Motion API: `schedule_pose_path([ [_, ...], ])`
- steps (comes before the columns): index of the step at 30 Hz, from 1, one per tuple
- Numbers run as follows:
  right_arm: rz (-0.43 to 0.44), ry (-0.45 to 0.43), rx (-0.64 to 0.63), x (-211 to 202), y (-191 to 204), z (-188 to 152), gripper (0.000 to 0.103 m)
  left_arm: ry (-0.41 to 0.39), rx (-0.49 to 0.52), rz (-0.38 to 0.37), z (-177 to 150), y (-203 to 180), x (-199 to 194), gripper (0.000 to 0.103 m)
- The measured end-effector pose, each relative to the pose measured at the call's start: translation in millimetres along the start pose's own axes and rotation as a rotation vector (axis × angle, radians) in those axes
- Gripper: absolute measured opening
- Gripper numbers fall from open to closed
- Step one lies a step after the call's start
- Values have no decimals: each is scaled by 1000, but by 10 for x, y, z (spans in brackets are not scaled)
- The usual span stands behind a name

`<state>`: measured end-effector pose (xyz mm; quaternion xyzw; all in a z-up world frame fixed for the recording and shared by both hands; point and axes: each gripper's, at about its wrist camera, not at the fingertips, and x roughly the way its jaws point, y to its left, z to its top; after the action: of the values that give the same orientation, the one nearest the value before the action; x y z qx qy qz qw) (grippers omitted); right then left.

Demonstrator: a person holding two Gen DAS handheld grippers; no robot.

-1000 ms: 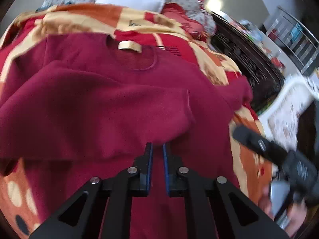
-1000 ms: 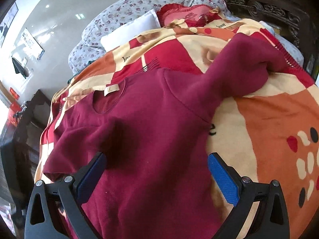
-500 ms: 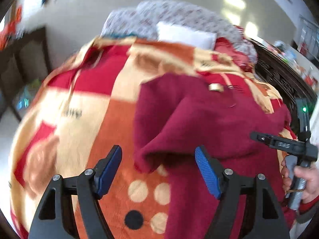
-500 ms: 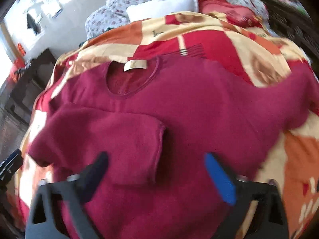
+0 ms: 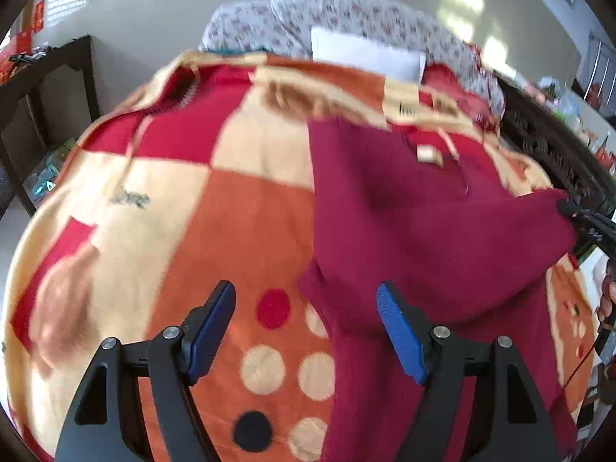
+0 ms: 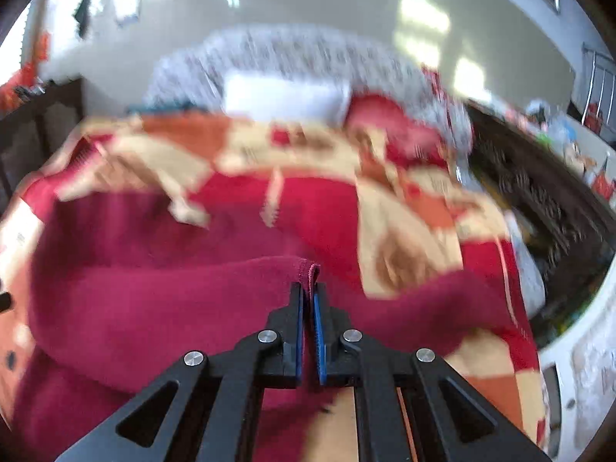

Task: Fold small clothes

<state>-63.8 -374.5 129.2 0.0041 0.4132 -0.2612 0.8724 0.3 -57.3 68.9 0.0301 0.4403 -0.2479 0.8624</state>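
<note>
A dark red sweater (image 5: 415, 231) lies on a patterned blanket (image 5: 184, 200), its pale neck label (image 5: 428, 153) toward the far side. My left gripper (image 5: 306, 308) hangs open above the blanket, the sweater's left edge just inside its right finger, nothing pressed. In the right wrist view, which is blurred, my right gripper (image 6: 308, 292) is shut on a sleeve edge of the sweater (image 6: 154, 300), whose hem (image 6: 310, 269) sticks up between the pads and is lifted. The right gripper's tip (image 5: 585, 219) shows at the left wrist view's right edge, holding the raised cloth.
A white pillow (image 5: 365, 56) and a flowered quilt (image 5: 346, 11) lie at the bed's far end. A dark carved bed frame (image 5: 554, 154) runs along the right. Dark wooden furniture (image 5: 42, 88) stands to the left. A person's hand (image 5: 608, 300) shows at the right edge.
My left gripper let go of the folded left sleeve, opened and drew off to the left. My right gripper went from wide open to shut on the right sleeve edge and lifted it.
</note>
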Motion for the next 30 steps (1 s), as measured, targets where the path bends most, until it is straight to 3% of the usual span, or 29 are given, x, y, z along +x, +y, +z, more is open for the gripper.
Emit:
schedule_pose_path([
  [2, -44, 104, -12, 334, -36, -138, 11, 30, 12, 2, -54, -62, 107, 75],
  [4, -47, 118, -1, 422, -95, -200, 19, 45, 27, 16, -96, -88, 160, 75],
  [5, -57, 90, 24, 338, -125, -171, 37, 47, 34, 25, -118, -92, 180, 75],
  [6, -49, 44, 58, 193, -121, -104, 47, 47, 38, 36, -128, -84, 200, 75],
  [7, -20, 4, 81, 70, -116, -76, 71, 49, 35, 48, -129, -65, 225, 75],
  [8, 38, -53, 107, -83, -72, -23, 84, 49, 28, 53, -136, -45, 238, 75],
  [9, 117, -99, 111, -208, 36, 57, 85, 46, 11, 56, -131, -14, 253, 75],
  [14, 466, -84, -27, -241, 911, 329, 80, 26, -57, 63, -116, 70, 288, 75],
  [16, 555, -81, -83, -98, 1320, 453, 72, 24, -67, 56, -120, 79, 304, 75],
  [22, 711, -42, -65, 353, 1996, 704, 71, 17, -95, 34, -121, 171, 377, 75],
  [24, 745, -15, -73, 543, 2158, 785, 40, 16, -113, 21, -127, 222, 404, 75],
  [25, 786, 12, -97, 615, 2248, 803, 7, 11, -116, 17, -130, 241, 408, 75],
  [26, 795, 24, -132, 634, 2327, 801, 8, 6, -114, 16, -133, 249, 408, 75],
  [28, 711, -9, -223, 591, 2462, 818, 7, -13, -102, 19, -141, 260, 401, 75],
  [30, 679, -34, -232, 584, 2525, 878, 7, -35, -99, 34, -158, 273, 394, 75],
])
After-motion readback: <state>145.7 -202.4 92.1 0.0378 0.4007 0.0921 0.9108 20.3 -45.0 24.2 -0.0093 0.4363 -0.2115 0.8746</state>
